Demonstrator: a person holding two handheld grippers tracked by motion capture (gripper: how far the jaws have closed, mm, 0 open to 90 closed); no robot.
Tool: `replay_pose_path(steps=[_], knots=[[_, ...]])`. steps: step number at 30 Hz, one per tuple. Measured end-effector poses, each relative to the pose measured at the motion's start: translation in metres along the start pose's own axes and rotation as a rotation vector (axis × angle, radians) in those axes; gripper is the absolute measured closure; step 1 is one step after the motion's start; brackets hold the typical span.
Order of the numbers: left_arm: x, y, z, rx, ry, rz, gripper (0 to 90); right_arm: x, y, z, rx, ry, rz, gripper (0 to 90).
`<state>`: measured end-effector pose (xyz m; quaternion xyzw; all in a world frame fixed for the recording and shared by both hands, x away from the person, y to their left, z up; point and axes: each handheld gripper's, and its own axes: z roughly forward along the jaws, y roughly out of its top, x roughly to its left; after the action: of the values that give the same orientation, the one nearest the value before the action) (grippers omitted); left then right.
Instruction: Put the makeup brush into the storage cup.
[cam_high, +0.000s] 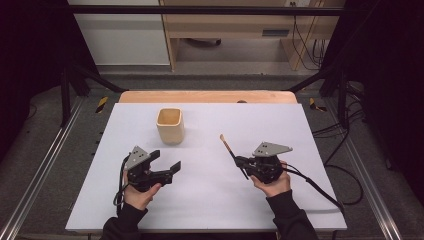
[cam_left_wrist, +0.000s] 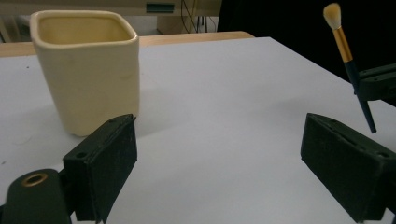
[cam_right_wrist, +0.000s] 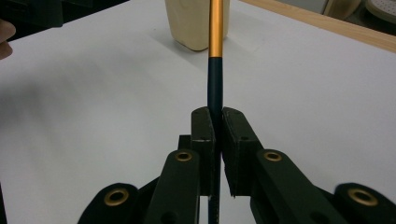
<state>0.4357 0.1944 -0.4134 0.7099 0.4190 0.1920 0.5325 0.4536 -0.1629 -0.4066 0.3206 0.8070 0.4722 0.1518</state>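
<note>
Holding one hand-held gripper in each hand, you have both forearms entering from the near edge of the desk (cam_high: 210, 210), which carries a white sheet over a wooden top. Your left hand-held gripper (cam_high: 165, 165) sits at the near left, its jaws spread wide with nothing between them; in the left gripper view the two black pads (cam_left_wrist: 105, 163) stand well apart over bare white surface. Your right hand-held gripper (cam_high: 241, 162) sits at the near right, jaws closed tight on the dark lower handle of a small brush (cam_high: 229, 146). In the right gripper view the brush (cam_right_wrist: 215, 70) rises straight from between the pressed jaws, dark handle below, gold band above. In the left gripper view the brush (cam_left_wrist: 345, 51) stands tilted, pale bristle tuft uppermost, clear of the desk. In the high view the brush points away from you and toward the left, toward the middle of the desk. Farther out, a cream square-sided cup (cam_high: 170, 126) stands upright and open on the sheet, left of centre, beyond your left hand-held gripper and well apart from the brush tip. Its inside appears empty from the high view.
</note>
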Motion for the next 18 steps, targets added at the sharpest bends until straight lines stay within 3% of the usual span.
replay_pose_path(steps=[18], knots=[[-0.027,0.013,0.018,-0.052,-0.046,0.003,10.8,0.002,0.001,0.001,-0.015,0.007,0.003,83.8]])
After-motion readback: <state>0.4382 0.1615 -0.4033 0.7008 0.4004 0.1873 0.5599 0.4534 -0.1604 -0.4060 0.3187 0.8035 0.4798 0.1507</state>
